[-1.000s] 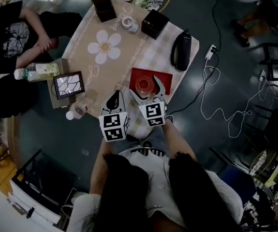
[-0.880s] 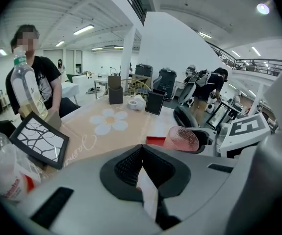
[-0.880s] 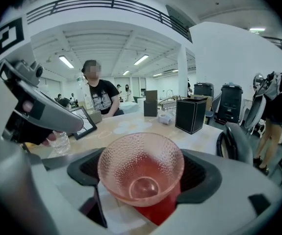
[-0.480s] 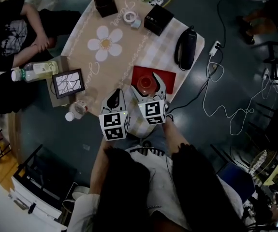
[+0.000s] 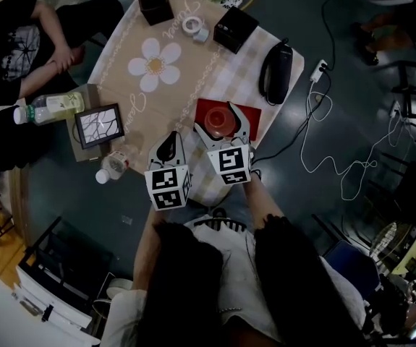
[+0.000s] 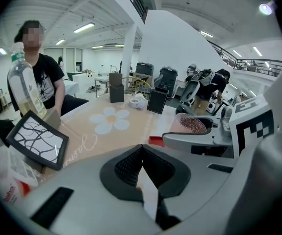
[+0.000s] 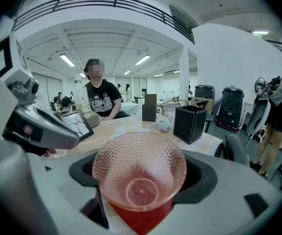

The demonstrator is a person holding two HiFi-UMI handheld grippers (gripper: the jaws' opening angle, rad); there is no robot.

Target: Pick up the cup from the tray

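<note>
A pink dimpled glass cup [image 5: 217, 119] stands on the red tray [image 5: 249, 113] at the table's near right edge. My right gripper [image 5: 221, 127] reaches round it, and its jaws have just been closing with the cup between them. In the right gripper view the cup [image 7: 140, 173] fills the gap and both black pads [image 7: 84, 173] touch its sides over the tray [image 7: 141, 220]. My left gripper [image 5: 168, 149] hovers to the left of the tray, shut and holding nothing [image 6: 141, 148]. From the left gripper view the cup [image 6: 192, 124] shows inside the right jaws.
A framed picture [image 5: 100, 125], a tall bottle [image 5: 48, 107] and a small bottle [image 5: 110, 166] sit at the table's left. Two black boxes [image 5: 233, 29], a tape roll [image 5: 192, 26] and a black speaker [image 5: 274, 62] lie further back. A seated person [image 5: 19, 42] is at left; cables [image 5: 323, 157] trail on the floor.
The right jaws have drawn in a little round the cup. Both hands stay about where they were; the head view has shifted slightly.
</note>
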